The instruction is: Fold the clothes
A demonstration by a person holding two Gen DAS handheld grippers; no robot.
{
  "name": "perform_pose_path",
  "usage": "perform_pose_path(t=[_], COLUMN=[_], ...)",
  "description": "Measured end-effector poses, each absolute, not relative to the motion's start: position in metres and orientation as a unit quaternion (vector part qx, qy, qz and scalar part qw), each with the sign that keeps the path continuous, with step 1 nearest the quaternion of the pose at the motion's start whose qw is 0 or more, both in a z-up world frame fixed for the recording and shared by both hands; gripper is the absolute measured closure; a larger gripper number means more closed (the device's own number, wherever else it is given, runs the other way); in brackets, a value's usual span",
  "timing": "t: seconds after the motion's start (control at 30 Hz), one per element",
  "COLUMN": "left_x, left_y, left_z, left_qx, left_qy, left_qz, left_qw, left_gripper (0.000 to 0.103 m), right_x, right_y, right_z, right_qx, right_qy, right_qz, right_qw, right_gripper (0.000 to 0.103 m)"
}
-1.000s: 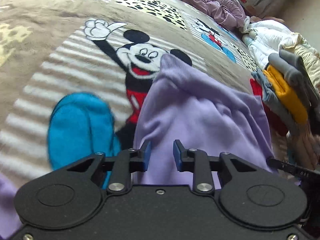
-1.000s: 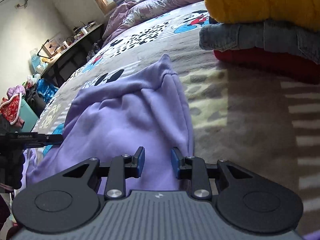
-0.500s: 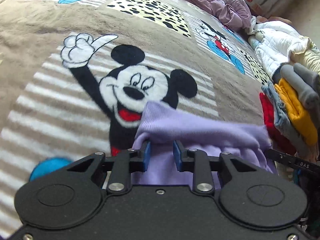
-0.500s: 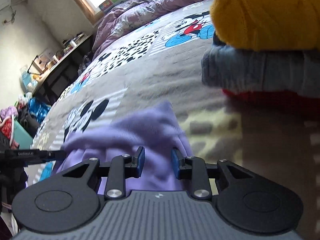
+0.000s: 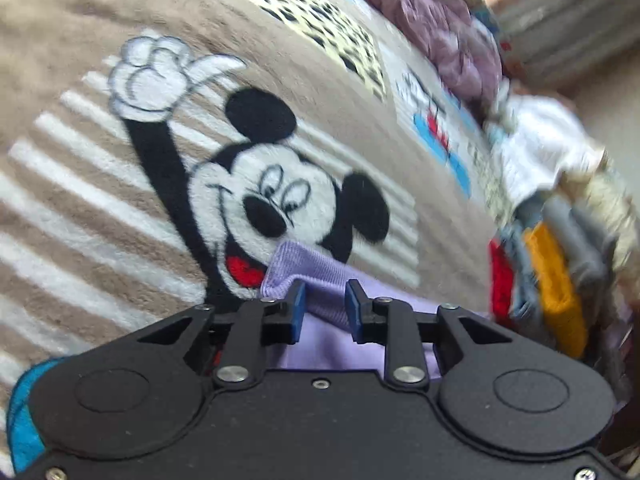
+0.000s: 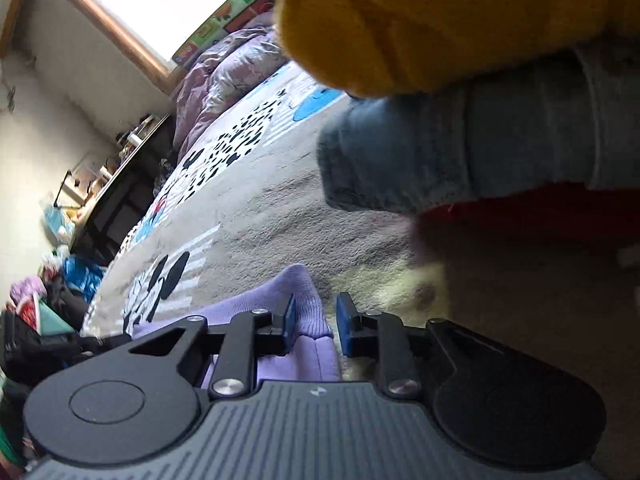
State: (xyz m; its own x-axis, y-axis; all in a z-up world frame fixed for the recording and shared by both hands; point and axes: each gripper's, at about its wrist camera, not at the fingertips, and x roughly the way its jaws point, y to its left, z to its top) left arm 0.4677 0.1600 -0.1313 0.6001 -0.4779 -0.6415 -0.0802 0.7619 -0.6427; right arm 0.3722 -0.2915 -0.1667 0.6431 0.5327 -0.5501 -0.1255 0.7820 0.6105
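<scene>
A lilac sweatshirt (image 5: 316, 280) lies on the Mickey Mouse blanket (image 5: 100, 208); only its ribbed hem edge shows past the fingers. My left gripper (image 5: 325, 308) is open, its blue pads on either side of the hem, low over it. In the right wrist view the same lilac sweatshirt (image 6: 296, 300) lies under my right gripper (image 6: 314, 324), which is open with the ribbed corner between its pads. Whether the pads touch the cloth I cannot tell.
A stack of folded clothes, yellow (image 6: 440, 20) on denim (image 6: 480, 140) on red (image 6: 540, 216), stands close ahead of the right gripper and shows at the right in the left view (image 5: 556, 284). A crumpled purple duvet (image 5: 448, 32) and white clothes (image 5: 540, 148) lie at the bed's far side.
Both grippers have moved forward along the sweatshirt to its far hem, so much less lilac cloth shows. The folded stack looms closer in the right view. Both jaws stay open.
</scene>
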Motion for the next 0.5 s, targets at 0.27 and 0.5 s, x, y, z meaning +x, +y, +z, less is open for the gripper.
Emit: perform_pose_path(t=[0.27,0.5], left_x=[0.438,0.463], left_y=[0.149,0.124], left_z=[-0.09,-0.129], left_qx=[-0.221,-0.161], left_qy=[0.391,0.452], left_qz=[-0.126,-0.095], left_qw=[0.884,0.872], left_gripper=[0.077,0.093], right_x=[0.332,0.349], right_y=[-0.263,-0.242], right_z=[-0.115,-0.139], right_qx=[0.116,0.058], right_qy=[0.306,0.356], right_qz=[0.218,0.207], right_qw=[0.919,0.909], right_gripper=[0.076,0.082])
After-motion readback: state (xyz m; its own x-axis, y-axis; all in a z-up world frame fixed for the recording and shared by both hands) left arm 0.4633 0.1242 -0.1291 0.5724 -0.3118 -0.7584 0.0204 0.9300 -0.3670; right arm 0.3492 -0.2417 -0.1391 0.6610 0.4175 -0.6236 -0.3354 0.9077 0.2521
